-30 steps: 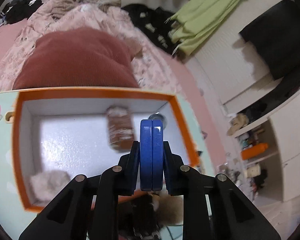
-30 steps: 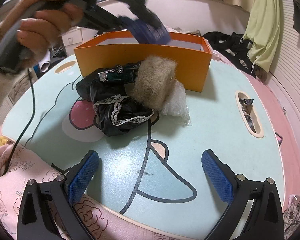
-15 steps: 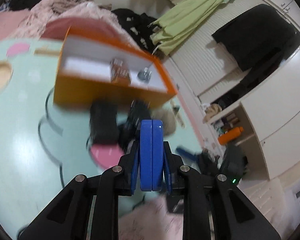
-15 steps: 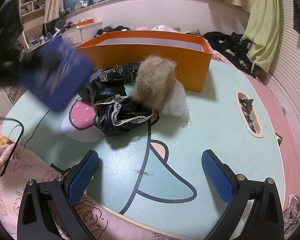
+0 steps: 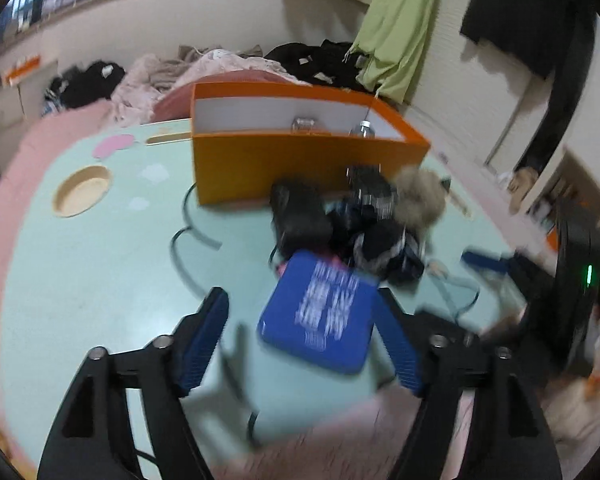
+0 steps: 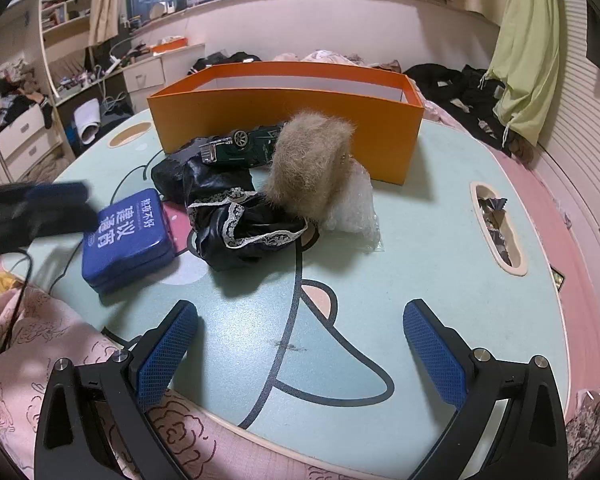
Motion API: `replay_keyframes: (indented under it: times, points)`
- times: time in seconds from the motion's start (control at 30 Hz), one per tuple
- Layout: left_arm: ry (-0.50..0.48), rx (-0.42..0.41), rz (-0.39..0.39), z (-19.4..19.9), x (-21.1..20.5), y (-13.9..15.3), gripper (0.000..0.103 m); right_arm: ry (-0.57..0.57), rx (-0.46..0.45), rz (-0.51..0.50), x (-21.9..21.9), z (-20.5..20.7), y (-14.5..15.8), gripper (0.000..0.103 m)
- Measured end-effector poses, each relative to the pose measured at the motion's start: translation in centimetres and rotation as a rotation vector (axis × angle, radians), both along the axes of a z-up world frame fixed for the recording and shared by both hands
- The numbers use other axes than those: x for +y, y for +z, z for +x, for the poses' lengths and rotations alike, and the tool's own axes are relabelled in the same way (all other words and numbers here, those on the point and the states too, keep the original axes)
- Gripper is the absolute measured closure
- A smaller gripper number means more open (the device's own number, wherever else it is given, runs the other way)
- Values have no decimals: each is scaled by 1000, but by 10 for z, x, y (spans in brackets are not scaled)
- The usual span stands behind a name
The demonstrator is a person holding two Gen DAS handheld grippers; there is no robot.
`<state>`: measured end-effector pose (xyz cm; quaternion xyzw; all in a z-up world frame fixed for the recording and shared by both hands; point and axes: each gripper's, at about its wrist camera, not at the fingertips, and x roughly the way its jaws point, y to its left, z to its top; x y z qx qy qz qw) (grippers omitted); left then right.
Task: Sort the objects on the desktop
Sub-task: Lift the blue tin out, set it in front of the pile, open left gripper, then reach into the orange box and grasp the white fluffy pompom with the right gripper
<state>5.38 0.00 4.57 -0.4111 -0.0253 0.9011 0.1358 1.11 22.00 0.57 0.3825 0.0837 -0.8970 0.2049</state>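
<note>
The left claw point(image 5: 300, 344) is angled downward over the bench point(image 5: 100, 264), its blue-padded jaws opening, with a blue tin point(image 5: 320, 316) lying between them and the pads clear of it. The right claw point(image 6: 300, 356) points downward too, jaws spread wide and gripping nothing.

The box point(image 6: 284, 120) is standing at the far side of the table point(image 6: 420, 264), and everything else is lying in front of it. Just before its front wall the toy car point(image 6: 240, 146) is resting on the crumpled cloth point(image 6: 236, 216), with the furry thing point(image 6: 308, 168) to the right of the car and the plastic wrap point(image 6: 352, 208) touching that furry thing on its right. Further from the box, to the left of the cloth, the flat tin point(image 6: 128, 236) is lying near the table's front edge.
</note>
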Motion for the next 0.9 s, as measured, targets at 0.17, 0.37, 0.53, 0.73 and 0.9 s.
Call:
replay_keyframes:
  times: [0.17, 0.37, 0.53, 0.73, 0.9]
  points:
    - [-57, -82, -183, 21, 9, -27, 26, -5, 1, 1, 0, 0, 0, 0]
    - [-29, -70, -190, 6, 8, -29, 18, -4, 0, 3, 0, 0, 1, 0]
    - [-17, -59, -192, -7, 22, -35, 0, -6, 0, 4, 0, 1, 0, 0]
    - [0, -38, -181, -1, 19, -33, 0, -7, -1, 7, 1, 0, 3, 0]
    - [3, -36, -179, -1, 20, -33, 0, 35, -60, -117, 9, -7, 23, 10]
